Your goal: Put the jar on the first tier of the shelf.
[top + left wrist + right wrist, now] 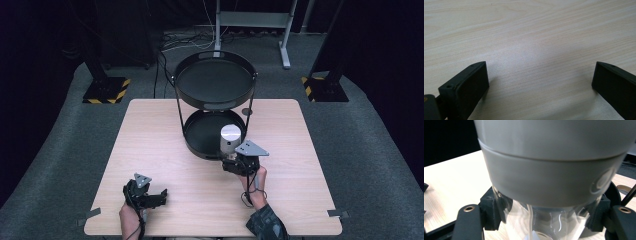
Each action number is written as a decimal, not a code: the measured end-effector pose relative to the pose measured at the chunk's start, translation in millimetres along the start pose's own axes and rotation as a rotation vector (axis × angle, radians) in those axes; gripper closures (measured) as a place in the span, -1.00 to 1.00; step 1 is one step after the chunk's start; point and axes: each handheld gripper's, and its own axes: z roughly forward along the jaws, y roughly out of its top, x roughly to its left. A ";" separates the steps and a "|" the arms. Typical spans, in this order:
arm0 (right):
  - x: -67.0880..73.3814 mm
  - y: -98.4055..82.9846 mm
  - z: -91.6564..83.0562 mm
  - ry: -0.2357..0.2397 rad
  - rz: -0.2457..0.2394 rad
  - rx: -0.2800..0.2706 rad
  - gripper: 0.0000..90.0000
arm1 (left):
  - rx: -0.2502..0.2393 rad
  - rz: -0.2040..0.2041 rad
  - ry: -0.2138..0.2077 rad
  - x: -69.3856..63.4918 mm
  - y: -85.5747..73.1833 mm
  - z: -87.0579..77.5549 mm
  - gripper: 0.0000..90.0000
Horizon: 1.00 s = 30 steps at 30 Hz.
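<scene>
Pale matt wood-grain table (165, 150); glossy black metal tiered tray (215, 82); bottle (554, 170) with matt grey lid, clear plastic body.

A light wooden table (165, 150) fills the middle of the frame, standing on grey carpet (60, 150). Two black bases with yellow-and-black hazard stripes sit on the carpet, one at upper left (106, 90) and one at upper right (324, 89). A grey metal stand (252, 20) rises at top centre, with cables (180, 42) trailing on the floor beside it.
</scene>
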 end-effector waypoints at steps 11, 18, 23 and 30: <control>-3.6 7.0 3.1 0.001 0.002 -0.006 -0.33 | 0.000 0.000 0.000 0.0 0.0 0.0 -1.00; -5.9 11.6 7.1 0.003 0.005 -0.004 -0.33 | 0.000 0.000 0.000 0.0 0.0 0.0 -1.00; -7.8 14.2 11.6 0.005 0.006 0.000 -0.33 | 0.000 0.000 0.000 0.0 0.0 0.0 -1.00; -10.7 16.2 16.6 0.005 0.012 0.005 -0.33 | 0.000 0.000 0.000 0.0 0.0 0.0 -1.00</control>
